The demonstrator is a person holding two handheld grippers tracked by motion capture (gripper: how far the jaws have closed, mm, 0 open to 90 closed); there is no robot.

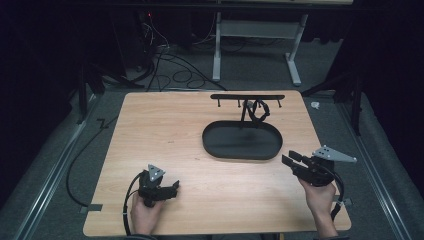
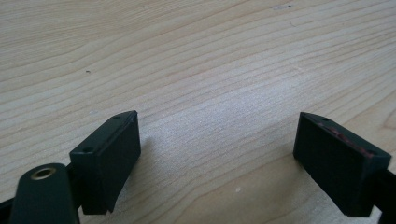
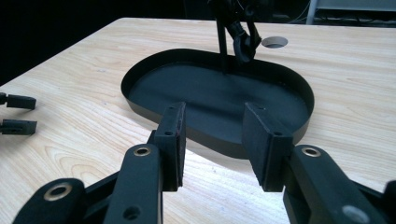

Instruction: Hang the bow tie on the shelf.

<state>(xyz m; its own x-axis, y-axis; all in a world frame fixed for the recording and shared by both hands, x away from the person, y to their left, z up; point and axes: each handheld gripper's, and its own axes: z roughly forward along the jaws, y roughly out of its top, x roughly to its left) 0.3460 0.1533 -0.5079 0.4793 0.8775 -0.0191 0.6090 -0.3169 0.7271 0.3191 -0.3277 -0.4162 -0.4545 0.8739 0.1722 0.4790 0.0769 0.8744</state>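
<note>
A black oval tray (image 1: 235,144) lies right of centre on the wooden table (image 1: 165,135). A thin post rises from its back edge and carries a black bar with small hooks (image 1: 247,96). A black looped item (image 1: 258,111) hangs from the bar; in the right gripper view this item (image 3: 245,39) dangles over the tray (image 3: 196,93). My right gripper (image 1: 289,158) hovers just right of the tray, open and empty, with its jaws (image 3: 212,116) aimed at the tray's near rim. My left gripper (image 1: 175,186) rests low near the front left, open over bare wood (image 2: 217,135).
The table's front edge runs just behind both hands. A round hole (image 3: 274,42) is cut in the tabletop behind the tray. Cables (image 1: 170,65) and a white desk frame (image 1: 260,40) sit on the floor beyond the table. The left gripper's fingertips (image 3: 18,114) show far left.
</note>
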